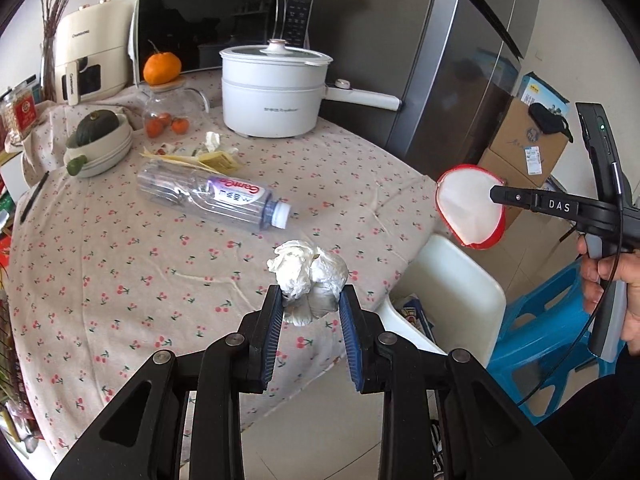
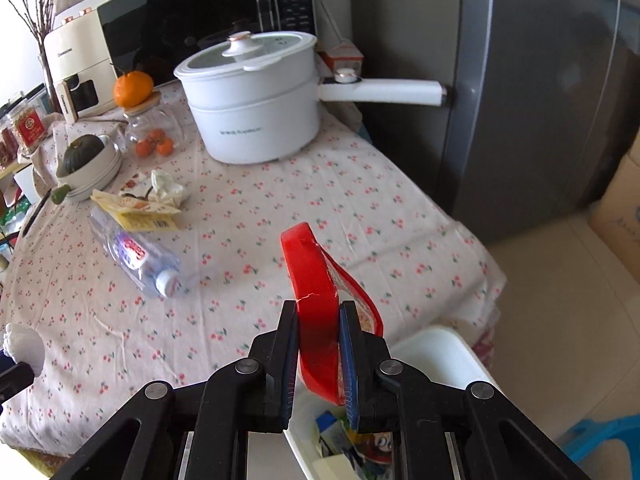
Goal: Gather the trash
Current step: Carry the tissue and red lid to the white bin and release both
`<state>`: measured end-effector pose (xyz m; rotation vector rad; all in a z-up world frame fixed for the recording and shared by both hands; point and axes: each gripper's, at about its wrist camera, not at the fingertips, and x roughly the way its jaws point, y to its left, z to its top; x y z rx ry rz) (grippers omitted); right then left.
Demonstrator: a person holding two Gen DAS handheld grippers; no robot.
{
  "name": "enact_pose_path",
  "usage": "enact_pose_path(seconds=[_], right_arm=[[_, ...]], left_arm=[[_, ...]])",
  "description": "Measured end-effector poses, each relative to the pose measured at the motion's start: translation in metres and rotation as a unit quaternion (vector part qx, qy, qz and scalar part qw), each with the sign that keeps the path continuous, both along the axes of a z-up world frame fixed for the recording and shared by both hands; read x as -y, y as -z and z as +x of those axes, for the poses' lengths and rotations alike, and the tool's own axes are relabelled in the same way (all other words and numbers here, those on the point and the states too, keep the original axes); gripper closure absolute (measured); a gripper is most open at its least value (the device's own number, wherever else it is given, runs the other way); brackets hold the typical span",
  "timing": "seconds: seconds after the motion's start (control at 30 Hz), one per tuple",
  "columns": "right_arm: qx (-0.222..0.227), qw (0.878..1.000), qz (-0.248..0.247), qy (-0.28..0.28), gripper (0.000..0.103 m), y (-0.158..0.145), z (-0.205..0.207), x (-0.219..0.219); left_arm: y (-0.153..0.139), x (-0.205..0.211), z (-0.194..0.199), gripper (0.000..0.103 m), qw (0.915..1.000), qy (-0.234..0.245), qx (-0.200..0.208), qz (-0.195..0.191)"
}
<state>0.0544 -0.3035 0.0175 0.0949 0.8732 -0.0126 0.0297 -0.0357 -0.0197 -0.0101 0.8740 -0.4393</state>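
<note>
Left gripper closed on a crumpled white tissue wad, blue pads pressing it from both sides, held just above the near edge of the cherry-print tablecloth; seen again at the far left of the right wrist view as a white lump at a black fingertip; right gripper clamped narrow on a red-rimmed plastic lid, held on edge between the pads, cracked along the red rim near the left finger; in the left wrist view the same lid showing its white face, off the table's right edge, pinched by the black finger marked DAS, with the person's right hand on the handle; below the lid in the right wrist view, a white trash bin beside the table, with wrappers and paper scraps already inside; left on the table: an empty clear water bottle lying on its side, cap towards the camera, and just behind it a heap of yellow wrappers with another crumpled tissue on top; farther back, a white electric pot with lid and long handle, a glass jar of small oranges with a large orange on its lid, a bowl holding a green squash, a black microwave; grey refrigerator to the right; blue plastic stool on the floor.
</note>
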Motion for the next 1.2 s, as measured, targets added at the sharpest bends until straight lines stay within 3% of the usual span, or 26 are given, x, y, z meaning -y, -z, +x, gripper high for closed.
enact_pose_path(seconds=[0.13,0.4,0.63,0.73,0.8,0.97,1.2], right_arm=[[-0.033,0.999,0.028,0.025,0.087,0.019,-0.013,0.029],[-0.081,0.994,0.046,0.054,0.087,0.053,-0.024,0.071],[-0.101,0.992,0.04,0.066,0.087,0.07,-0.03,0.095],[-0.11,0.99,0.045,0.075,0.087,0.076,-0.033,0.108],[-0.113,0.989,0.05,0.079,0.087,0.078,-0.034,0.114],[-0.116,0.988,0.051,0.082,0.087,0.08,-0.034,0.119],[-0.126,0.988,0.044,0.076,0.087,0.084,-0.029,0.112]], left_arm=[[0.016,0.035,0.0,0.073,0.9986,0.041,-0.024,-0.022],[0.051,0.13,-0.002,0.072,0.9899,0.137,-0.038,-0.011],[0.097,0.187,0.01,0.072,0.9825,0.163,-0.09,-0.006],[0.109,0.2,0.011,0.07,0.9808,0.171,-0.094,-0.003],[0.113,0.204,0.012,0.067,0.9793,0.178,-0.095,-0.01],[0.115,0.201,0.023,0.035,0.9798,0.164,-0.111,-0.025],[0.09,0.168,0.029,0.019,0.9865,0.124,-0.106,-0.009]])
